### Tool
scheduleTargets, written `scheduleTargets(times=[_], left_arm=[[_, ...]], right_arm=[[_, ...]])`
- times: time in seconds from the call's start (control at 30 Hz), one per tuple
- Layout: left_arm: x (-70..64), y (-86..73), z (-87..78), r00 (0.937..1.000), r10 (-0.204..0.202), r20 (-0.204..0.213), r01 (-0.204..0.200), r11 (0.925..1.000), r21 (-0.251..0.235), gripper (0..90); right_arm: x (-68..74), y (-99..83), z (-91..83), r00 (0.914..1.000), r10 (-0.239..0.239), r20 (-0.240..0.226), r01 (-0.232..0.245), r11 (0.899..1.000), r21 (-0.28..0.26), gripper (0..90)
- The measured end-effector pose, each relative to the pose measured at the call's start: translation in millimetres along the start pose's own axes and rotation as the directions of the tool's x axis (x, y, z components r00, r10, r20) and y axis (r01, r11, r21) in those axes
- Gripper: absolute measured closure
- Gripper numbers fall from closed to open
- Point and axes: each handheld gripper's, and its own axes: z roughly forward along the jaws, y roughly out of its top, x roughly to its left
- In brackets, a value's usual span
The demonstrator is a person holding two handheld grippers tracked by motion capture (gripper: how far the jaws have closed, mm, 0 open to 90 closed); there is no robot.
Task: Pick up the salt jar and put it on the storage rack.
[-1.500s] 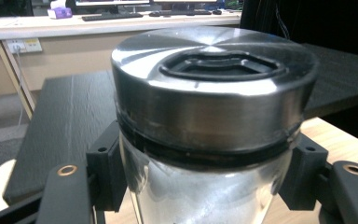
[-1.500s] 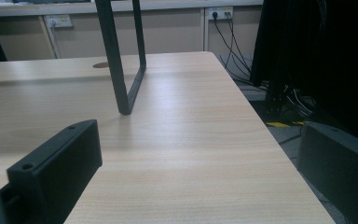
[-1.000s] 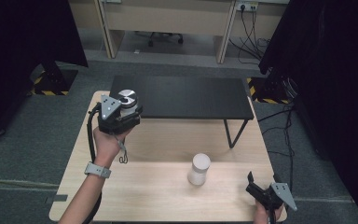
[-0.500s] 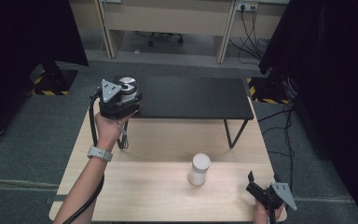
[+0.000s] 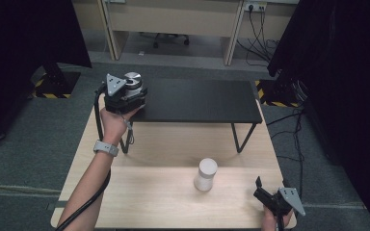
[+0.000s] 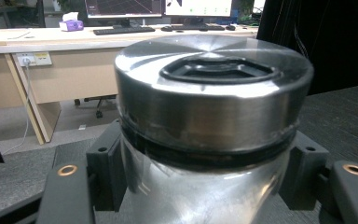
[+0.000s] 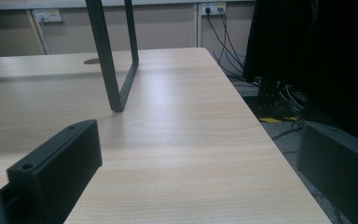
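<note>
A steel canister point(image 5: 134, 80) with a shiny lid point(image 6: 213, 70) is clamped between the jaws of my left gripper point(image 5: 129, 91), upright, at the left end of the black raised shelf point(image 5: 197, 98). In the left gripper view the canister's body point(image 6: 200, 186) sits close up, a jaw pressed on each side. A white cylindrical jar point(image 5: 205, 174) stands upright on the wooden table point(image 5: 159, 202). My right gripper point(image 5: 263, 190) rests near the table's front right corner. Its jaws are spread wide in the right gripper view point(image 7: 196, 172), with nothing between them.
The shelf stands on thin black legs point(image 7: 114, 60) across the table's far half. Beyond it are a grey carpet, desks and cables point(image 5: 257, 29). Black curtains hang at both sides. The table's right edge point(image 7: 279, 154) lies close to my right gripper.
My left gripper has carried the canister away from the person and slightly right, to the shelf's left end. The right gripper and the white jar have stayed put.
</note>
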Motion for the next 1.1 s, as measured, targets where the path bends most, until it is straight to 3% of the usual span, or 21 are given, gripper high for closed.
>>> scheduleTargets(times=[0.33, 1.1], left_arm=[[7.2, -3.2, 12.0, 0.9997, -0.023, -0.005, 0.023, 0.9997, 0.007, 30.8], [16.2, -3.0, 26.5, 0.9994, 0.024, 0.025, -0.025, 0.9993, 0.028, 30.6]], right_arm=[[1.0, 0.1, 0.3, 1.0, -0.002, 0.006, 0.002, 1.0, 0.001, 0.4], [5.1, -1.9, -0.5, 0.9994, -0.002, 0.033, 0.002, 1.0, -0.012, 0.3]])
